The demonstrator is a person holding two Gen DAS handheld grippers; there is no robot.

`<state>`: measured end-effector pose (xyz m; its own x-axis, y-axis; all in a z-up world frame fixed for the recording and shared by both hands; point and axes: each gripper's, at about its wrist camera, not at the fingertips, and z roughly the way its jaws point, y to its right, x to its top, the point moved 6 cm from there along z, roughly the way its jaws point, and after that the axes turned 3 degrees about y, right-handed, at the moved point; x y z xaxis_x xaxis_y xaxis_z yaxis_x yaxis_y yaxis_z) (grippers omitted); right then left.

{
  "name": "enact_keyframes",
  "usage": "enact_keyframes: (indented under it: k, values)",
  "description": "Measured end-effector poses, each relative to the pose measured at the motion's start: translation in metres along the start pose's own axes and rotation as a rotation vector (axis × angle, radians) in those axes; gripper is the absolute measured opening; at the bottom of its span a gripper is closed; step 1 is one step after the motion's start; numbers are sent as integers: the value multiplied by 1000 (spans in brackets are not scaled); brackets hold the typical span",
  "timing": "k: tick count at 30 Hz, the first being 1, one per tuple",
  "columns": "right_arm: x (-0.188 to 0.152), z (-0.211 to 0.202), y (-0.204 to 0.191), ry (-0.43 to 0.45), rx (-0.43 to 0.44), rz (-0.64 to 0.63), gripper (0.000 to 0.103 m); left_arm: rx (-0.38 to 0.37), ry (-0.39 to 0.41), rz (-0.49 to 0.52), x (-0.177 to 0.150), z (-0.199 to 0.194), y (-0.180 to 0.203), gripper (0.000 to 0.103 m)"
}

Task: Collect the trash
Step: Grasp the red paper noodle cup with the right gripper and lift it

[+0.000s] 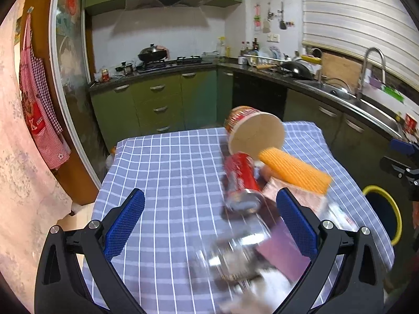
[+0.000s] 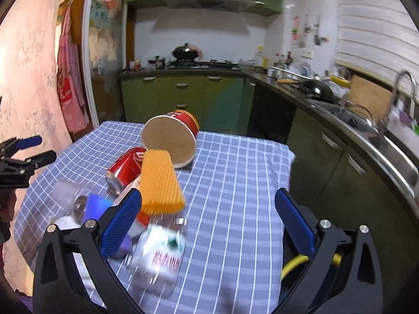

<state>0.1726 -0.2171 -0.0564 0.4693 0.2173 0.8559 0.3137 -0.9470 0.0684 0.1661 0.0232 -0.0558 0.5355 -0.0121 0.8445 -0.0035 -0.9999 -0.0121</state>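
From the left wrist, the left hand-held gripper [image 1: 209, 219] hangs wide apart over the checked worktop [image 1: 162, 162], holding nothing. The trash lies in a heap: a tipped noodle cup [image 1: 252, 130], a red can [image 1: 242, 176] and an orange sponge [image 1: 294, 170].

From the right wrist, the right hand-held gripper [image 2: 207, 217] is also spread wide and empty. A clear bottle [image 2: 159, 253] lies nearest, beside the heap.

blue-checked cloth [image 1: 167, 172], red can [image 1: 242, 176]
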Motion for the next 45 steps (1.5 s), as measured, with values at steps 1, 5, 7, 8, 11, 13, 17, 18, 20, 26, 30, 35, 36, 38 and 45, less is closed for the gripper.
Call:
enact_keyframes:
  k: [1, 5, 7, 8, 11, 13, 17, 18, 20, 26, 30, 35, 36, 38, 45]
  values:
    - [8, 11, -1, -8, 6, -19, 97, 2, -6, -9, 4, 10, -3, 99]
    - [38, 57, -5, -43, 60, -79, 80, -1, -36, -32, 19, 54, -14, 99]
    - [50, 85, -14, -56, 88, -144, 72, -6, -41, -33, 25, 71, -15, 99]
    - [53, 99, -17, -66, 90, -176, 70, -9, -42, -32, 27, 79, -15, 99]
    - [58, 141, -30, -104, 107, -254, 61, -17, -46, -31, 30, 97, -13, 99]
    - [60, 170, -36, -129, 94, -292, 58, -22, -50, -31, 31, 109, -13, 99]
    - [61, 219, -43, -169, 81, -320, 54, -26, -56, -31, 31, 129, -14, 99]
    - [61, 228, -45, -173, 76, -327, 52, -24, -53, -30, 27, 127, -18, 99]
    - [64, 244, -47, -168, 59, -336, 44, -22, -54, -37, 26, 132, -22, 99]
    - [82, 269, -49, -153, 36, -322, 12, -53, -54, -84, 23, 133, -32, 99]
    - [92, 276, -44, -193, 72, -268, 7, -65, -37, -82, 23, 126, -30, 99]
    - [120, 288, -17, -283, 112, -83, 5, -76, -14, -61, 24, 113, -25, 99]
    - [126, 288, -9, -295, 114, -46, 4, -77, -11, -58, 24, 112, -24, 99]
    - [137, 283, 11, -316, 103, 26, 4, -83, -6, -52, 25, 109, -22, 99]
    - [133, 204, 87, -407, 94, 177, 3, -123, 39, 11, 31, 78, 0, 99]
